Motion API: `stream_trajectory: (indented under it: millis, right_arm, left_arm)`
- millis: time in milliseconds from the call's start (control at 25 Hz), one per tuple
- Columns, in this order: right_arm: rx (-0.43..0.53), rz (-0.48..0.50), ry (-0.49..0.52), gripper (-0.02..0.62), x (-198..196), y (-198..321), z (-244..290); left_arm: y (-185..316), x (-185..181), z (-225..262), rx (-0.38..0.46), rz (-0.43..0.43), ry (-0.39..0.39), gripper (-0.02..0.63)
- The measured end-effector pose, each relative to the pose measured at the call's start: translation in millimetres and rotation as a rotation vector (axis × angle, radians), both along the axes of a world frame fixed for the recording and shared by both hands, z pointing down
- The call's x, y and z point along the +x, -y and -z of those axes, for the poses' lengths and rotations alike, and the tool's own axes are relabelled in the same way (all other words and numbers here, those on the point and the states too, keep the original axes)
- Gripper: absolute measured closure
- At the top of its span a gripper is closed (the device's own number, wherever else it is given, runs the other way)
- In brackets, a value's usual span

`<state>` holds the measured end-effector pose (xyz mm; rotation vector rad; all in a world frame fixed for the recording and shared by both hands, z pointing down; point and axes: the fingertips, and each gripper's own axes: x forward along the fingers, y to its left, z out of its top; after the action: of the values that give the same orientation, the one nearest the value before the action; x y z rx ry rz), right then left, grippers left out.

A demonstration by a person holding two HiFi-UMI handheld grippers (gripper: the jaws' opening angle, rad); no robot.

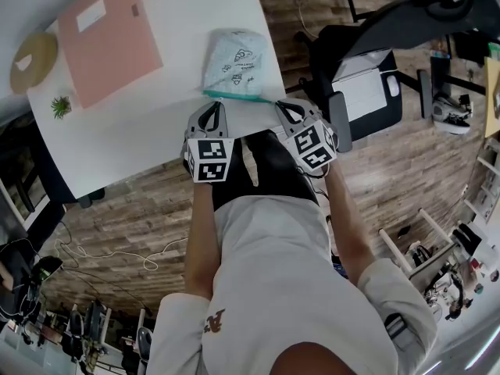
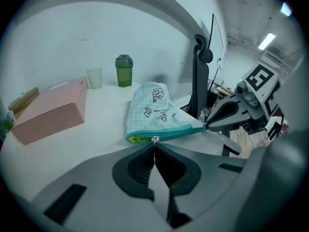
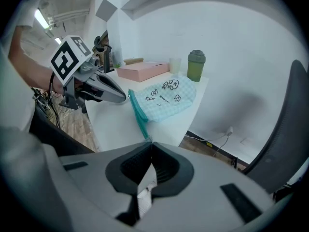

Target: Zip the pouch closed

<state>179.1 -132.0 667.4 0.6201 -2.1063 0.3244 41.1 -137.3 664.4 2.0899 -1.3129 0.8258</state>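
A pale blue checked pouch (image 1: 233,62) with cartoon prints lies at the near edge of the white table (image 1: 156,131). Its teal zipper (image 2: 169,134) runs along the near side. My left gripper (image 2: 154,146) is shut on the small metal zipper pull (image 2: 154,139), close to the pouch's left end, where a short yellow gap (image 2: 136,140) still shows. My right gripper (image 3: 149,143) is shut on the zipper's other end (image 3: 144,132), and its tip (image 2: 208,126) shows in the left gripper view. In the head view both grippers, left (image 1: 212,105) and right (image 1: 282,105), sit at the pouch's near corners.
A pink box (image 1: 109,37) lies on the table's left half, with a green tumbler (image 2: 123,70) and white cup (image 2: 94,77) at the far wall. A small plant (image 1: 60,106) and round wooden object (image 1: 33,61) sit at the left. A black office chair (image 1: 367,76) stands right of the table.
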Motion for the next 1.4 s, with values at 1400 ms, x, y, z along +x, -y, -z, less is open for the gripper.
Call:
stream_trajectory:
  millis: [1400]
  right_arm:
    - [0.082, -0.028, -0.054, 0.579, 0, 4, -6]
  left_arm:
    - [4, -23, -14, 0.01, 0.0, 0.029, 0.601]
